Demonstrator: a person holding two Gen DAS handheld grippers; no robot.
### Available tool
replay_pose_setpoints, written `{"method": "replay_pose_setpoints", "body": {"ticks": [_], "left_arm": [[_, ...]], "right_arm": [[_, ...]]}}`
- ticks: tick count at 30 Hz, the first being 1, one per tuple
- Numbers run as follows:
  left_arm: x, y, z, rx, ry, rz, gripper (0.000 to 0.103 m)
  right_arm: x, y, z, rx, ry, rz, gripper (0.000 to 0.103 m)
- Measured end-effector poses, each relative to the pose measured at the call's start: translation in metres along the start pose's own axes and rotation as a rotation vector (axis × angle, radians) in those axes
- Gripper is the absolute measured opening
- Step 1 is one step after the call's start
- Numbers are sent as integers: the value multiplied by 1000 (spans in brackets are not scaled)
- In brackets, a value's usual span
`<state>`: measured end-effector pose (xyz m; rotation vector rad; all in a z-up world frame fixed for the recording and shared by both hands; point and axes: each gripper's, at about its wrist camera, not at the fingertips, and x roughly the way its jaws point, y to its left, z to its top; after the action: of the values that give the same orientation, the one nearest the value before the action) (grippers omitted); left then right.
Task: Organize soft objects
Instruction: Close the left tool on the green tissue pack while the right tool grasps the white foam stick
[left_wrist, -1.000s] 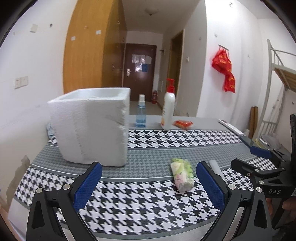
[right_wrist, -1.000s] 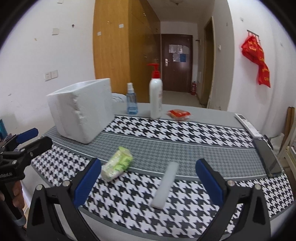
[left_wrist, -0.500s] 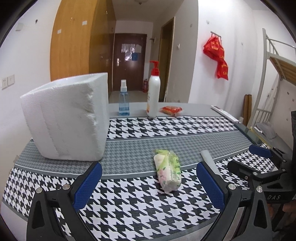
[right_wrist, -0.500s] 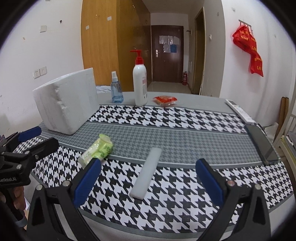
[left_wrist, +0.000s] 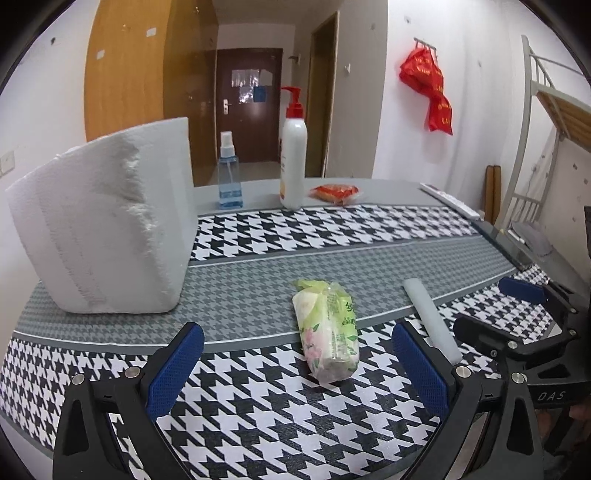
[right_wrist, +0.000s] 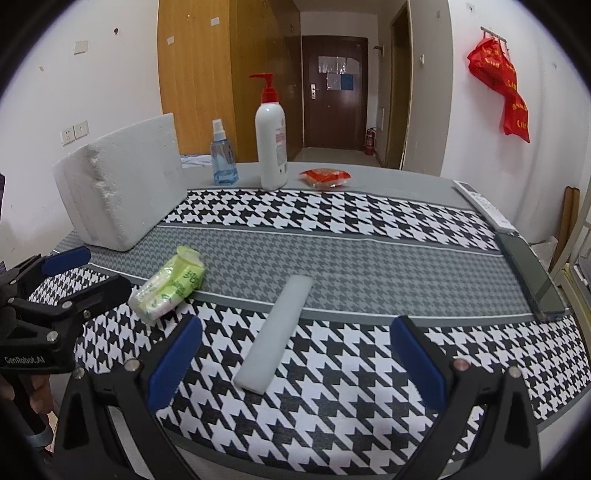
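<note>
A green tissue pack (left_wrist: 328, 328) lies on the houndstooth cloth, just ahead of my open left gripper (left_wrist: 295, 363) and between its finger lines; the same tissue pack (right_wrist: 170, 288) shows in the right wrist view. A white foam strip (right_wrist: 275, 336) lies in front of my open right gripper (right_wrist: 295, 363), seen also as the foam strip (left_wrist: 430, 319) from the left. A white foam box (left_wrist: 107, 221) stands at the back left; the foam box (right_wrist: 122, 188) sits left of the right view. A red soft packet (right_wrist: 324, 178) lies at the far side.
A white pump bottle (right_wrist: 271, 138) and a blue spray bottle (right_wrist: 222, 155) stand at the table's far edge. A phone (right_wrist: 532, 277) and a white remote (right_wrist: 482, 206) lie along the right edge. A bunk bed frame (left_wrist: 554, 122) stands to the right.
Both grippers have come lower and closer to the table; the tissue pack and the foam strip now sit nearer to the fingers. Nothing on the table has moved.
</note>
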<state>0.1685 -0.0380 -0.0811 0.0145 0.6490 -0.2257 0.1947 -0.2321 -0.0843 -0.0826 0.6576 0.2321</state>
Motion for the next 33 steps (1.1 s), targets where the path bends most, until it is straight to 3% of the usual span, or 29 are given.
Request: {"method": "replay_pose_setpoints", "body": {"ticks": [7,9,20,31,33], "left_arm": [[13,-7,3,12,32,-22,101],[19,-8,4,12,51,-15,93],[43,-15,3,25,144,-27,74],[51,-22,2,33,176,11,66],[54,-23,1,35,188,9,59]], "right_arm": [[7,-7,0,11,25,-3,103],[7,-8,1,17,25,1,103],[16,-8,1,19,63,27,103],[30,0,-4,-2,113,53,93],[32,1,-4,-7,119,52,92]]}}
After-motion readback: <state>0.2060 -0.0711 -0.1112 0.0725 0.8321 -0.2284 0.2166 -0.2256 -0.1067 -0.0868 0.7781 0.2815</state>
